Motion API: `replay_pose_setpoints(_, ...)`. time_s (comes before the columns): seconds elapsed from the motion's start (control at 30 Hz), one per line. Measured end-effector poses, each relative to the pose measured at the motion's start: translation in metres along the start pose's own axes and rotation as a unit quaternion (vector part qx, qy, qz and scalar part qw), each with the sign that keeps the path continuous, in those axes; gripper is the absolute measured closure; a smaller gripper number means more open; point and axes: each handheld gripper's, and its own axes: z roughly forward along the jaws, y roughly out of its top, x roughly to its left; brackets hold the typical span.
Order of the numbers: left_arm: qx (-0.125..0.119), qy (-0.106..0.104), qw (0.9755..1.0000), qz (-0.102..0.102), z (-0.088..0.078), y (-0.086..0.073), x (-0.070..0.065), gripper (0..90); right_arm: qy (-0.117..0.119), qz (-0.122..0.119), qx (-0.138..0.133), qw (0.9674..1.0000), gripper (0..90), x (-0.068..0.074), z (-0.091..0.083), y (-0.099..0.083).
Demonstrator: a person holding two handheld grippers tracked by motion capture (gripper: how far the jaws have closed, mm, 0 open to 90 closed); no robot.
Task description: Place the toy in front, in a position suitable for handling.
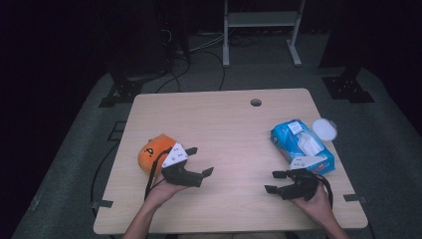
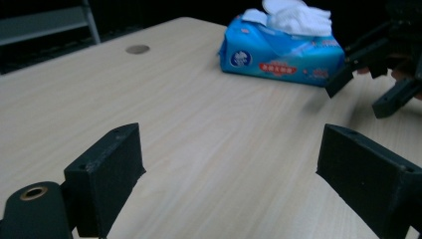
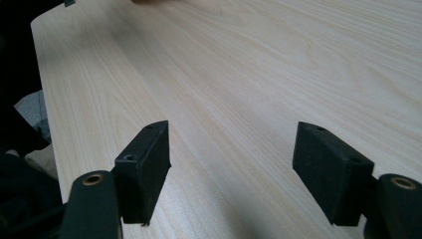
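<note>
**Both grippers empty over the near table, pack and toy within reach**

Nearest to me, my two hands come in over the front edge of the pale wooden table (image 1: 224, 124). I hold the left gripper (image 1: 199, 162) low over the bare board, its black jaws spread wide with nothing between them; in the left gripper view they frame plain wood grain. The right gripper (image 1: 272, 181) sits in my other hand at about the same depth, jaws likewise parted and empty, pointing inward toward the middle of the table. I read this as a ready pose: both tools face each other across open space, so either can swing out to what lies beside it.

Just beyond the left gripper, close against its grey three-cornered plate, sits the round orange plush toy (image 1: 154, 152) with a dark face mark. Whether the plate touches it I cannot tell.

Just past the right gripper lies the blue plastic soft pack of tissues (image 1: 298, 144), angled on the table, with a white tissue pulled up through its top opening. It is near that gripper, not gripped. The left gripper view looks straight across at this pack, so I judge it the likelier target.

At the pack's far corner rests a small round white lid (image 1: 324, 129). Farther still, a dark round cable hole (image 1: 256, 102) marks the table's back edge.
</note>
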Motion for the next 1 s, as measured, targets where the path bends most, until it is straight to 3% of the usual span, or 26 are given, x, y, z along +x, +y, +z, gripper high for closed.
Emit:
replay_pose_setpoints(0.23, -0.022, 0.042, 0.9989, 0.000, -0.024, 0.009, 0.017, 10.5, 0.000, 0.000, 0.000, 1.0000, 29.7, 0.000, 0.000, 0.000)
replay_pose_setpoints(0.27, -0.028, 0.057, 0.9979, -0.002, -0.032, 0.010, 0.023, 10.6, 0.000, 0.000, 0.000, 1.0000, 29.7, 0.000, 0.000, 0.000)
replay_pose_setpoints(0.4, -0.045, 0.069, 0.9963, -0.024, -0.043, 0.008, 0.034, 11.5, -0.001, 0.000, 0.002, 1.0000, 29.7, 0.001, 0.000, 0.000)
replay_pose_setpoints(0.43, -0.044, 0.085, 0.9950, -0.027, -0.049, 0.006, 0.040, 11.5, -0.001, -0.001, 0.002, 1.0000, 29.7, 0.002, 0.001, 0.000)
replay_pose_setpoints(0.57, -0.046, 0.105, 0.9928, -0.034, -0.058, 0.002, 0.050, 11.5, 0.000, -0.002, 0.002, 1.0000, 29.7, 0.002, 0.001, 0.000)
replay_pose_setpoints(0.7, -0.045, 0.141, 0.9882, -0.041, -0.069, -0.003, 0.062, 11.7, 0.000, -0.002, 0.002, 1.0000, 29.7, 0.002, 0.001, 0.000)
replay_pose_setpoints(0.83, -0.046, 0.162, 0.9840, -0.060, -0.079, -0.011, 0.076, 12.5, 0.001, -0.003, 0.003, 1.0000, 29.7, 0.002, 0.001, 0.000)
replay_pose_setpoints(1.0, -0.026, 0.170, 0.9822, -0.075, -0.080, -0.026, 0.087, 13.4, 0.003, -0.003, 0.004, 1.0000, 29.7, 0.003, 0.002, 0.001)
